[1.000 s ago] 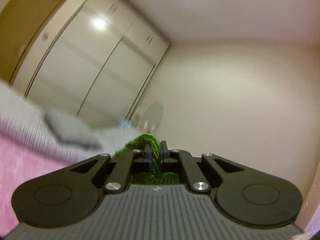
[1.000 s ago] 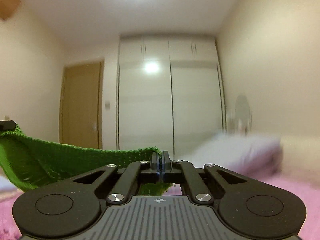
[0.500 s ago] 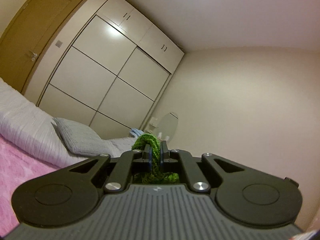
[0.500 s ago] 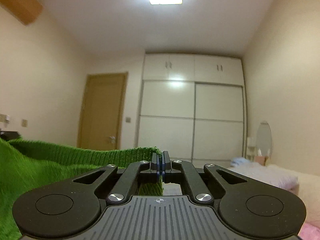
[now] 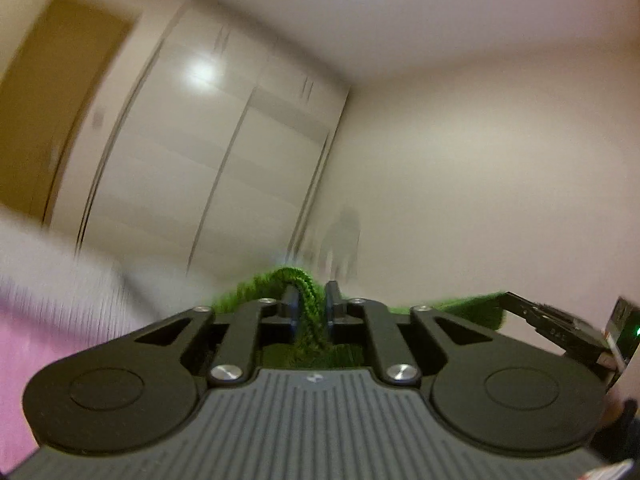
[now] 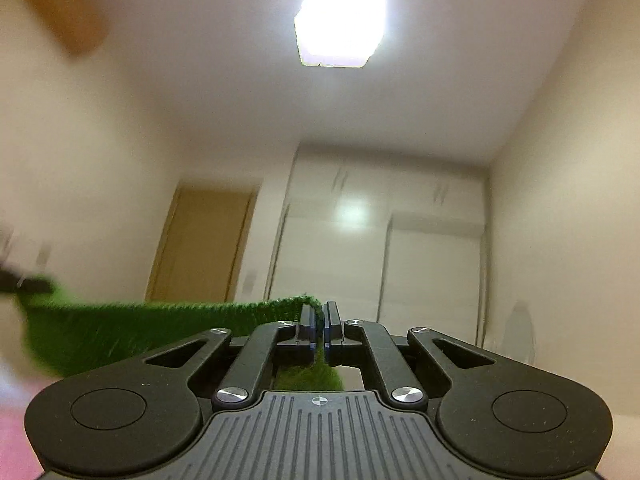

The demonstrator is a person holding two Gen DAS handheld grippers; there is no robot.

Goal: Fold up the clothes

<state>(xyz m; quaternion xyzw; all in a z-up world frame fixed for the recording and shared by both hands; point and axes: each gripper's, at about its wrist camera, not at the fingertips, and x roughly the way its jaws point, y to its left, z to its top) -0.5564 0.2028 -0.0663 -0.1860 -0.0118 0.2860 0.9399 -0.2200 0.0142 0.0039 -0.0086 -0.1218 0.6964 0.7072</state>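
Change: both views tilted further toward the ceiling, now blurred. Left gripper (image 5: pixel 308 312): clamped on green knitted garment (image 5: pixel 306 300). Right gripper (image 6: pixel 319 326): pinching the same garment's edge (image 6: pixel 168 320), stretched aloft between them above pink bedding (image 5: pixel 24 344).

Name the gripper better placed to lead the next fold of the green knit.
Neither clearly. The left gripper and the right gripper are both shut on the green knit's top edge, stretched between them. Perhaps right: its pinch looks thinner and neater.

A home bedroom: white wardrobe (image 6: pixel 380 264), wooden door (image 6: pixel 200 244), pink bedspread (image 5: pixel 48 328).
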